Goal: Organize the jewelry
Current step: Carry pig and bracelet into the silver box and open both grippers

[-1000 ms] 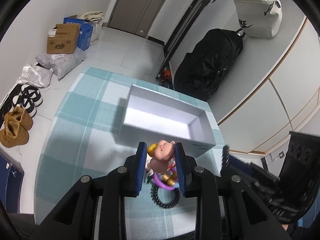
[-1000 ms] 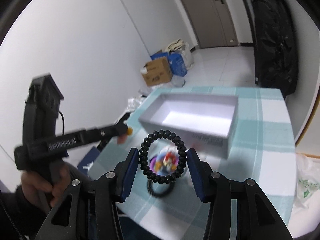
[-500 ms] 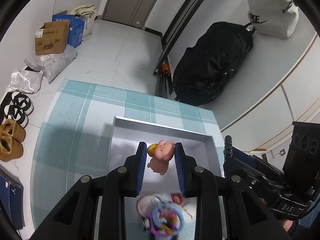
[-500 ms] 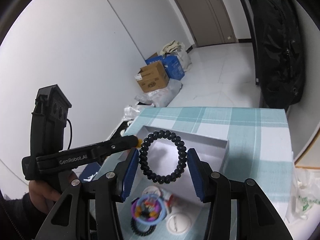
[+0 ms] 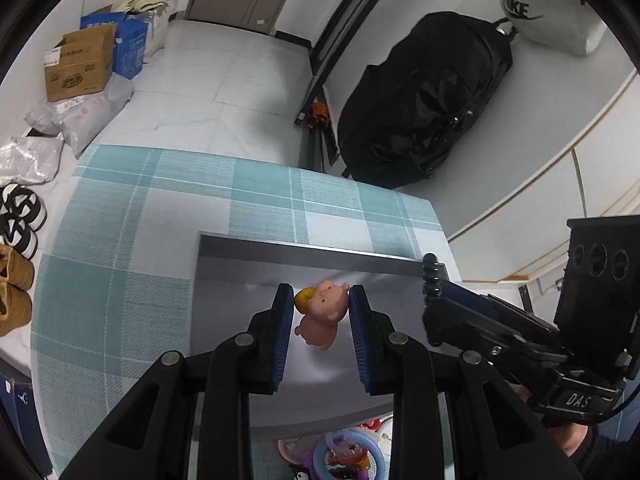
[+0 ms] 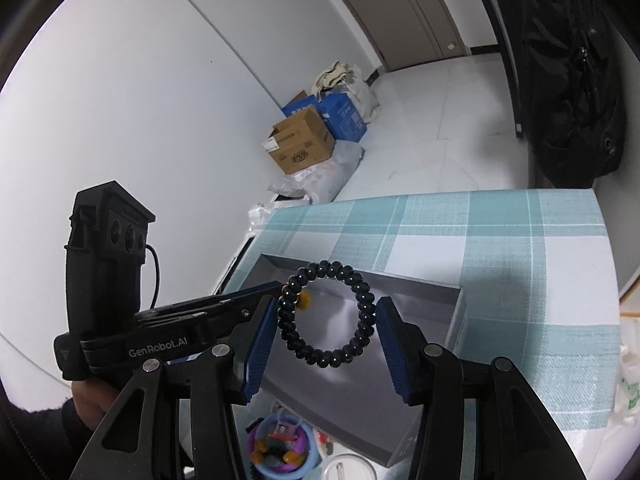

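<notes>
My left gripper (image 5: 320,304) is shut on a pink pig charm (image 5: 326,312) with a yellow part and holds it above the open grey box (image 5: 304,254). My right gripper (image 6: 327,316) is shut on a black beaded bracelet (image 6: 362,300), held above the same box (image 6: 400,284). Each gripper shows in the other's view: the right one (image 5: 432,280) beside the pig, the left one (image 6: 280,290) beside the bracelet. A pile of colourful rings and hair ties (image 5: 344,456) lies on the cloth in front of the box; it also shows in the right wrist view (image 6: 280,444).
The box sits on a teal checked tablecloth (image 5: 120,280). A round clear lid (image 6: 346,470) lies by the pile. On the floor beyond are cardboard boxes (image 5: 78,64), shoes (image 5: 16,216) and a black bag (image 5: 424,96).
Both grippers have moved forward with their items, from above the jewelry pile to above the open box. The pile now lies behind the fingers at the frame bottom.
</notes>
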A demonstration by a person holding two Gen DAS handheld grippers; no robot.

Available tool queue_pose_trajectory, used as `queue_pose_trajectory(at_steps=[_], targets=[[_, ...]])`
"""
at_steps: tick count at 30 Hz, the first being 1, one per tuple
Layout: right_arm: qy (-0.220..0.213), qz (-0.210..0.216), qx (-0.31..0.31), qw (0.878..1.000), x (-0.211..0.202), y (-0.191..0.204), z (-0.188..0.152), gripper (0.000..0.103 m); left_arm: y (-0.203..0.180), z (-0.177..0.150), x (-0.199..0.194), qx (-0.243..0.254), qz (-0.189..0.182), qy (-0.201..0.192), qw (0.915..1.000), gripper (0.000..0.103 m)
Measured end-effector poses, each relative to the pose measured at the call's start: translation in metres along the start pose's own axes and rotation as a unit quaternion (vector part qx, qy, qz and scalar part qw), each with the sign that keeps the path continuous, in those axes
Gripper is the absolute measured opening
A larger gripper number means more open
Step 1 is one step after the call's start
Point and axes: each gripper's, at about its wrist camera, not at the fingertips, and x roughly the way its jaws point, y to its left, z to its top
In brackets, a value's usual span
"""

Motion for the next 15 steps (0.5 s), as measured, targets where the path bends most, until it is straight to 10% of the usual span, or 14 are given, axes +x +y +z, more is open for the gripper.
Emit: queue_pose_trajectory(at_steps=[9,15], targets=[[-0.001,-0.011,-0.002,1.0,-0.003,0.001,0.0,0.07,-0.001,0.008,0.004,-0.007,-0.028,0.005,0.9996,0.028],[-0.036,-0.017,-0.011,0.999,-0.019,0.006,-0.003,0.081,-0.006,0.002,-0.005,-0.002,-0.028,-0.017,0.9995,0.065]])
